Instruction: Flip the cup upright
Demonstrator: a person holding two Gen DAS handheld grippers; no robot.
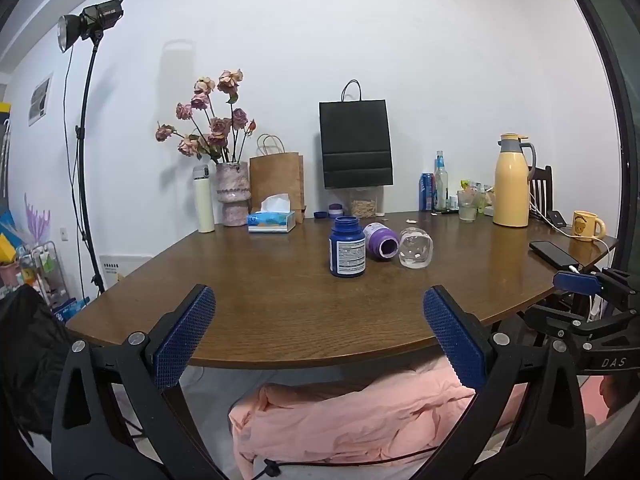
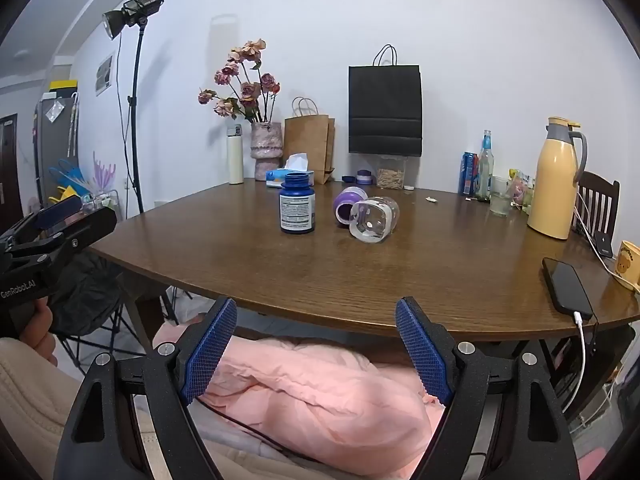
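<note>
A clear glass cup [image 1: 416, 248] [image 2: 373, 219] lies on its side near the middle of the brown table [image 1: 256, 304] [image 2: 248, 264], its base towards me. A purple bottle [image 1: 382, 241] [image 2: 347, 205] lies tipped right beside it on the left. A blue bottle [image 1: 347, 246] [image 2: 297, 203] without a lid stands upright further left. My left gripper [image 1: 319, 312] is open, held short of the table's near edge, with nothing between its fingers. My right gripper [image 2: 316, 322] is open too, also before the near edge, well short of the cup.
A black phone [image 2: 567, 289] on a cable lies at the table's right edge beside a yellow mug [image 1: 587, 225]. A cream thermos jug [image 2: 555, 184], bottles, a glass, a tissue box [image 1: 272, 222], a vase and paper bags line the back. Pink fabric [image 2: 320, 392] lies below the edge.
</note>
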